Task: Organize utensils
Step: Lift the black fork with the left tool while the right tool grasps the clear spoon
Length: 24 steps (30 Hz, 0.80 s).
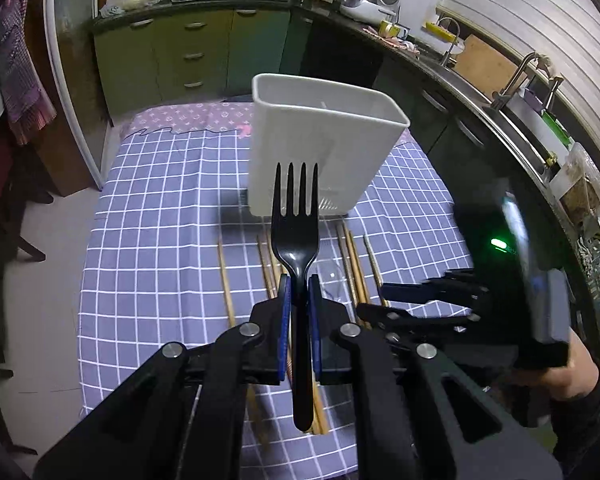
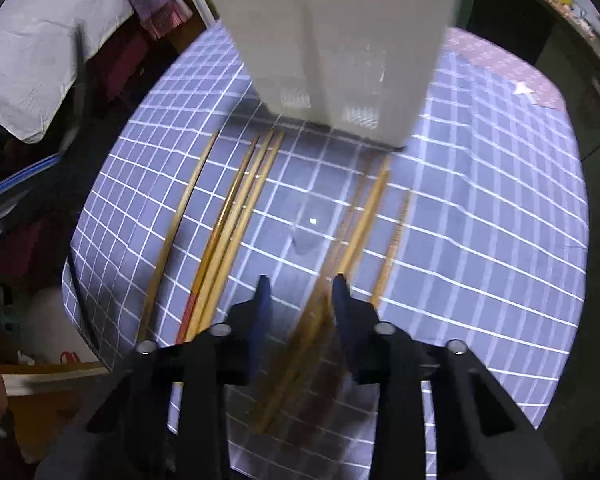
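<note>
Black fork (image 1: 296, 248) is clamped by left gripper (image 1: 298, 280), tines ahead of jaws; right gripper (image 2: 302, 280) narrowly parted, empty over chopsticks (image 2: 236, 216); fork may snag holder (image 1: 320, 144) rim if misaligned.

bench (image 1: 148, 216) w/ checked cloth: left part of the left wrist view is bare, free room there down to the lone chopstick (image 1: 225, 280). white holder (image 1: 320, 148) stands upright centre frame, blocks the way straight ahead; its open top is clear from above. chopsticks (image 2: 236, 216) lie in rows just in front of the holder, w/ a bare strip of cloth centre of the right wrist view between the left bunch and the right bunch (image 2: 374, 208). right gripper (image 1: 428, 300) sits low right in the left wrist view, crowding that side. far right of the right wrist view: cloth bare, open passage. counter and cabinets (image 1: 204, 52) wall off the top of frame.
</note>
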### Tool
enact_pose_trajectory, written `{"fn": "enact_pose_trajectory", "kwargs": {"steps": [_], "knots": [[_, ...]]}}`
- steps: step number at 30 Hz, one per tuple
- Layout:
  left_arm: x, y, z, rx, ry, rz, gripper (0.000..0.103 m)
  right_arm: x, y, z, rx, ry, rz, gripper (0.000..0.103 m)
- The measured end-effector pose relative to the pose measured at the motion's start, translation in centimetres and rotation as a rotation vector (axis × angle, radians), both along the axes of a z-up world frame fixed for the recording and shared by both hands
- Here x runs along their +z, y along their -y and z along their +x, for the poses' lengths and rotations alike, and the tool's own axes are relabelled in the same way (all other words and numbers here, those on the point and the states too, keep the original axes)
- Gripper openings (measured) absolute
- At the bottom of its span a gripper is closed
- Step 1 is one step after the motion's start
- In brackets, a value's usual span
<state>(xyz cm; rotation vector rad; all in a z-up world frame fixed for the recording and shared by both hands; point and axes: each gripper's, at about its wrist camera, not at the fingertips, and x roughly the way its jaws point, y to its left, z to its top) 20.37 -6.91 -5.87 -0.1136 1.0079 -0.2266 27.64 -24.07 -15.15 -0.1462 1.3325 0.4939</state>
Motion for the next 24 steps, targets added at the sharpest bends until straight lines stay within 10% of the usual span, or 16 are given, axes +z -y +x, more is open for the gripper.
{"fn": "enact_pose_trajectory", "kwargs": {"steps": [24], "knots": [[-0.6, -1.7, -0.9, -0.022, 0.047, 0.008, 0.009, -4.1, -4.1, 1.4, -0.026, -0.051, -0.148, 0.011]]}}
